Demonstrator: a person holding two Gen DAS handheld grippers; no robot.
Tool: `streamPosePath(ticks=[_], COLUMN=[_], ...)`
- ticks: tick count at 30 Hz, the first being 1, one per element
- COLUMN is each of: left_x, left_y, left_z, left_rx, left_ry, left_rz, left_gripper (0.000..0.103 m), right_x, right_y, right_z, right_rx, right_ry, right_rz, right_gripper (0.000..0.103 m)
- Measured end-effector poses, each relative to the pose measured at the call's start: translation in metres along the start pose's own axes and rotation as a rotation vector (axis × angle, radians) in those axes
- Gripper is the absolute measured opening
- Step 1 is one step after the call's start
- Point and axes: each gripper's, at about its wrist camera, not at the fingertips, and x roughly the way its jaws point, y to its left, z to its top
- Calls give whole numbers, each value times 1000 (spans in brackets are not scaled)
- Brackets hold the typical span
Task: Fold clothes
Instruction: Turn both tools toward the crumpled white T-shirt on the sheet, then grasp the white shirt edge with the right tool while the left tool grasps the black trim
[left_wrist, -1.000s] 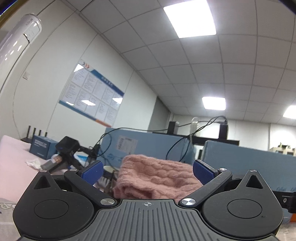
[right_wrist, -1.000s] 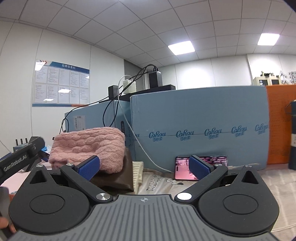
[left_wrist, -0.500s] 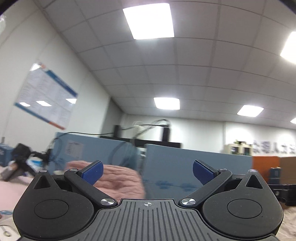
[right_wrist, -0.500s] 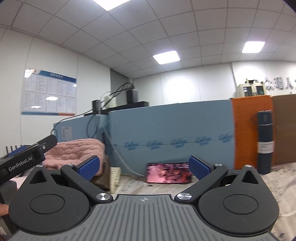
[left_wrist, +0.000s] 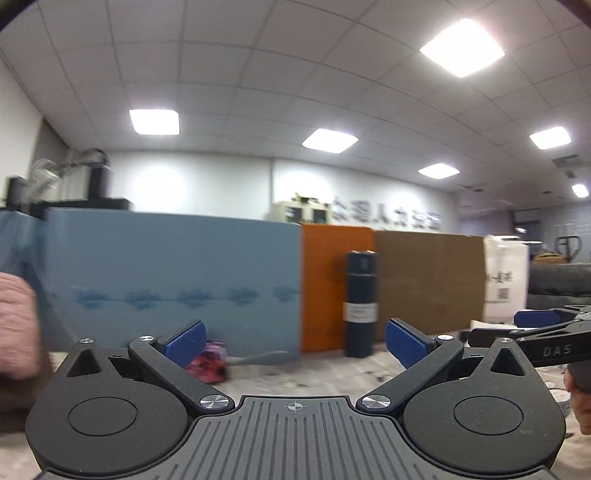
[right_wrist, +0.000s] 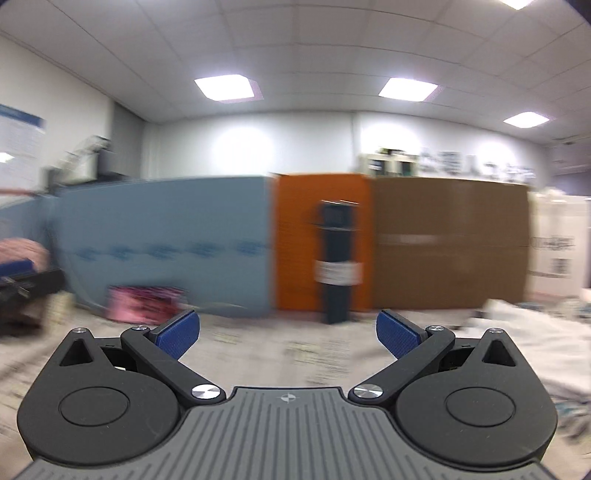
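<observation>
Presently:
- left gripper (left_wrist: 293, 341): jaws spread, empty
- right gripper (right_wrist: 288, 334): jaws spread, empty
- pink knit (left_wrist: 14, 325): far left, blurred
- dark bottle (right_wrist: 338, 258): upright, against orange panel (right_wrist: 295, 240)

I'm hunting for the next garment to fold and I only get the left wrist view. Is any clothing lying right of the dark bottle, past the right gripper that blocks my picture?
Observer: Probably yes. The right wrist view shows a white, rumpled cloth on the table, right of the dark bottle and in front of the brown cardboard panel. Blur hides what garment it is.
Operator: Is the right gripper free to take it? I see only its side.
Observer: Its own camera shows the right gripper open, jaws wide apart, nothing between them.
</observation>
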Motion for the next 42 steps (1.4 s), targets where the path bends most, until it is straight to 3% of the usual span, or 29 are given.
streamPosePath(ticks=[4, 8, 12, 16, 20, 22, 24, 30, 32, 34, 35, 37, 42], left_x=[44, 90, 148, 191, 230, 249, 262, 293, 299, 306, 308, 311, 321], left_y=[-18, -39, -52, -69, -82, -88, -94, -115, -121, -128, -132, -140, -165], left_z=[6, 8, -3, -22, -44, -55, -64, -84, -88, -92, -92, -91, -87], left_rx=[-72, -271, -480, -627, -760, -824, -870, -964, -988, -995, -988, -963, -831], left_ry=[99, 223, 364, 473, 556, 584, 609, 665, 674, 680, 679, 675, 663], left_rz=[-173, -325, -441, -489, -520, -527, -526, -504, -501, -496, -498, -500, -478], left_gripper=[103, 103, 101, 93, 84, 70, 64, 63, 63, 63, 64, 65, 66], right_x=[15, 37, 73, 108, 136, 147, 155, 178, 182, 181, 180, 173, 139], right_y=[-55, -111, -156, -181, -187, -187, -186, -184, -184, -188, -191, -199, -239], right_z=[-3, -5, -10, -15, -20, -23, -25, -30, -31, -32, -32, -29, -19], right_rx=[9, 24, 9, 8, -10, -32, -43, -75, -75, -45, -22, 37, 321], right_ry=[67, 147, 257, 371, 441, 458, 467, 491, 490, 476, 466, 430, 283], right_rz=[-139, -263, -339, -345, -297, -308, -319, -351, -344, -330, -326, -331, -358], right_gripper=[100, 99, 90, 90, 90, 90, 90, 90, 82, 51, 44, 16, 8])
